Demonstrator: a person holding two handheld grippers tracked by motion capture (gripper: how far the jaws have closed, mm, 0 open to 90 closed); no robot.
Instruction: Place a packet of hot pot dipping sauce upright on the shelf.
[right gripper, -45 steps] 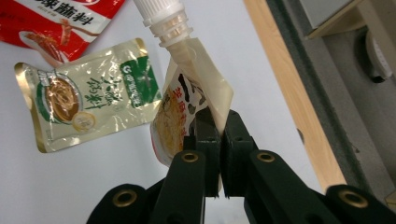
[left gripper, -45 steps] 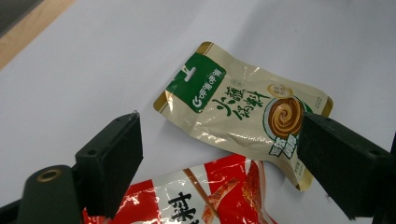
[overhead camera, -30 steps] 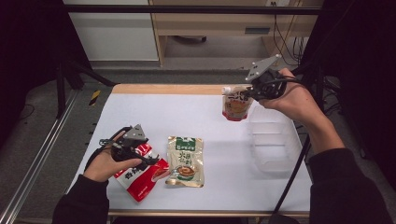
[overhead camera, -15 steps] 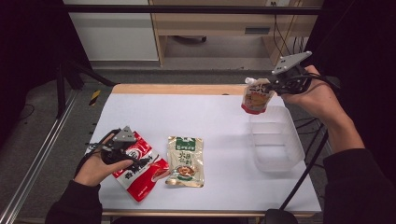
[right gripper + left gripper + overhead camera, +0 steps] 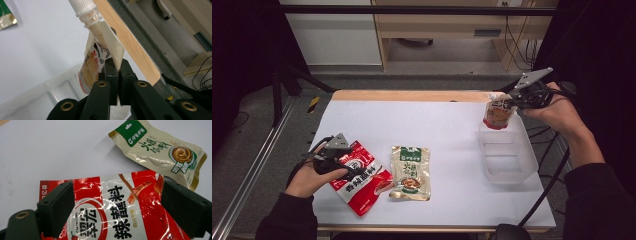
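Right gripper (image 5: 512,103): clamped on spout pouch (image 5: 498,113), moved from centre-right to right edge, above clear tub (image 5: 508,159); drop-in looks near.
Left gripper (image 5: 117,207): wide, straddling red packet (image 5: 120,212).

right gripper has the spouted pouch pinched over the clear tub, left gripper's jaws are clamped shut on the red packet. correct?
Not quite. The left gripper is open: in the left gripper view its jaws stand wide apart over the red packet, not clamped on it. The rest holds: the right gripper has the spouted pouch pinched over the clear tub.
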